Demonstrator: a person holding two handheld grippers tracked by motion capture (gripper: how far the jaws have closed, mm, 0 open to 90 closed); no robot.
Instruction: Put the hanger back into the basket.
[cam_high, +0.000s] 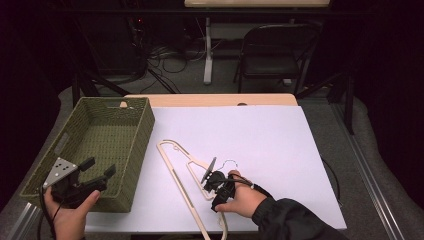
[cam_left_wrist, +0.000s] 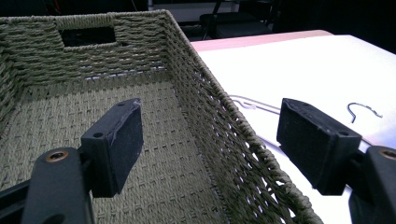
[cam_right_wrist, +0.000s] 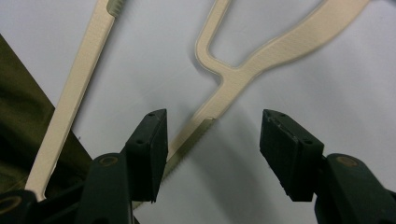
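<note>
A cream plastic hanger with a metal hook lies flat on the white sheet. My right gripper hovers low over its middle. In the right gripper view the jaws stand open, and a thin arm of the hanger runs between them close to the left pad, with no pad pressing on it. My left gripper is held at the near right corner of the green woven basket. Its jaws are open astride the basket's wall and grip nothing.
The basket is bare inside and stands at the table's left edge. A white sheet covers most of the tabletop. A folding chair and cables stand on the floor beyond the far edge. The hanger's hook lies past the basket wall.
</note>
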